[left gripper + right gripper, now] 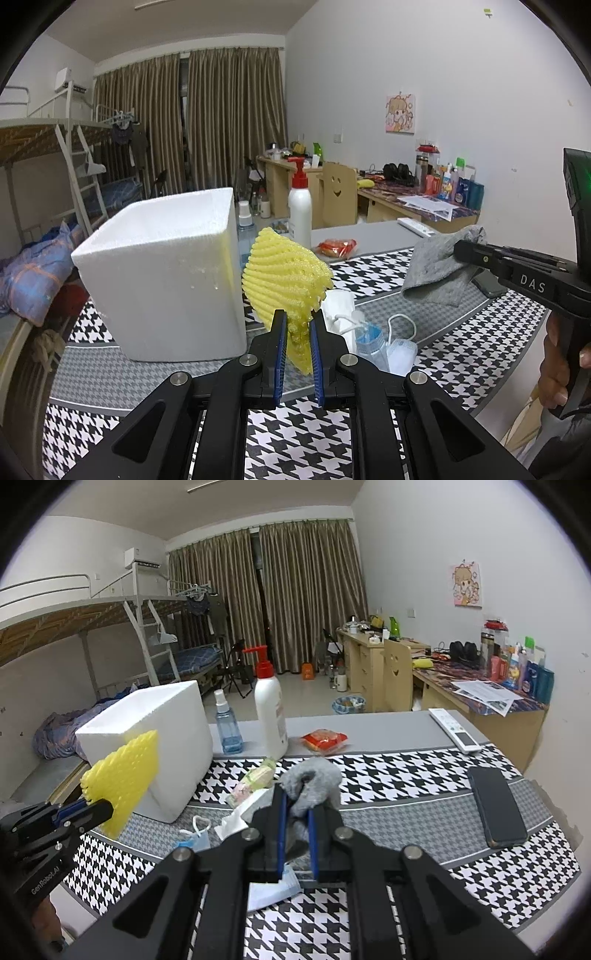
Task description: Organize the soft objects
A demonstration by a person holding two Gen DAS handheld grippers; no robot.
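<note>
Pinching the yellow foam net [286,275] at frame centre, the left gripper [298,334] holds it aloft beside the white foam box [162,273]; the right gripper [295,812] clamps the grey cloth [314,779] mid-frame above the houndstooth cover [406,775].

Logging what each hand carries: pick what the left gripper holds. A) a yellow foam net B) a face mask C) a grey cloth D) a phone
A: the left gripper is shut on the yellow foam net, lifted beside the white foam box; the grey cloth is in the right gripper.
</note>
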